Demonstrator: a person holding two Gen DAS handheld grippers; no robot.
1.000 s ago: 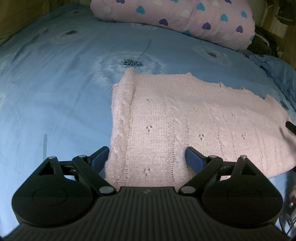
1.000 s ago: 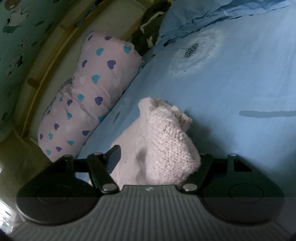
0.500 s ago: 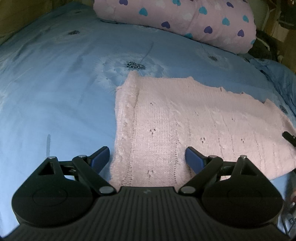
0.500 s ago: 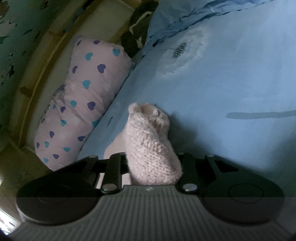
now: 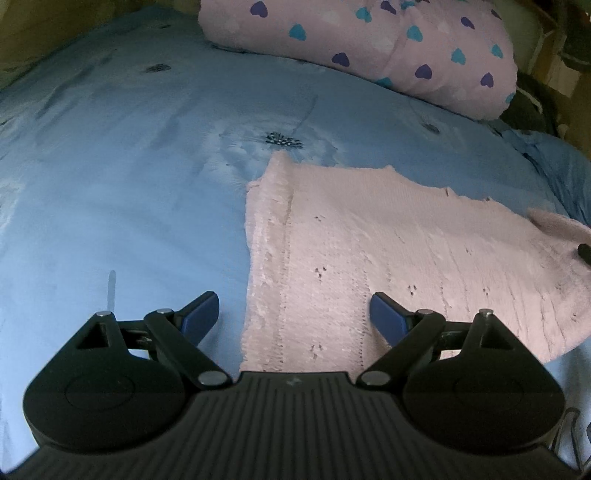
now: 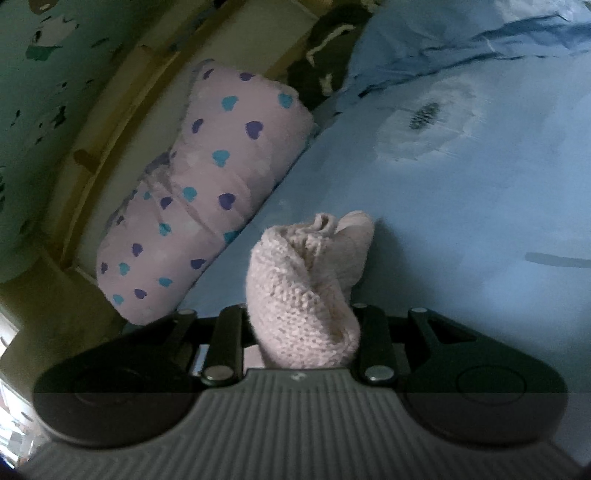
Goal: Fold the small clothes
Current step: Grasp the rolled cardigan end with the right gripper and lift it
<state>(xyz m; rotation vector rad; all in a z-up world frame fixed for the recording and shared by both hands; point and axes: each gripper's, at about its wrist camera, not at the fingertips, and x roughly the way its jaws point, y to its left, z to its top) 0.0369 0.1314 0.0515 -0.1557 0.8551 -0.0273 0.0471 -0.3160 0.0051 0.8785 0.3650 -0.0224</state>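
Observation:
A pale pink knitted garment (image 5: 388,251) lies spread flat on the blue bed sheet (image 5: 110,192). My left gripper (image 5: 293,306) is open, its blue pads set on either side of the garment's near left edge without pressing on it. My right gripper (image 6: 301,325) is shut on a bunched corner of the pink knit (image 6: 303,288), which stands up between its jaws a little above the sheet (image 6: 461,221). In the left wrist view that raised corner (image 5: 554,225) shows at the far right, with a dark tip of the right gripper beside it.
A lilac pillow with blue and purple hearts (image 5: 369,48) (image 6: 199,192) lies along the head of the bed. Dark clothing (image 6: 325,55) is piled beside it. Crumpled blue bedding (image 6: 480,33) lies past that. A wooden bed frame (image 6: 122,110) borders the pillow.
The right gripper's jaws went from wide around the garment's corner to shut on it, and the corner rose slightly off the sheet. The left gripper stayed open and nearly still.

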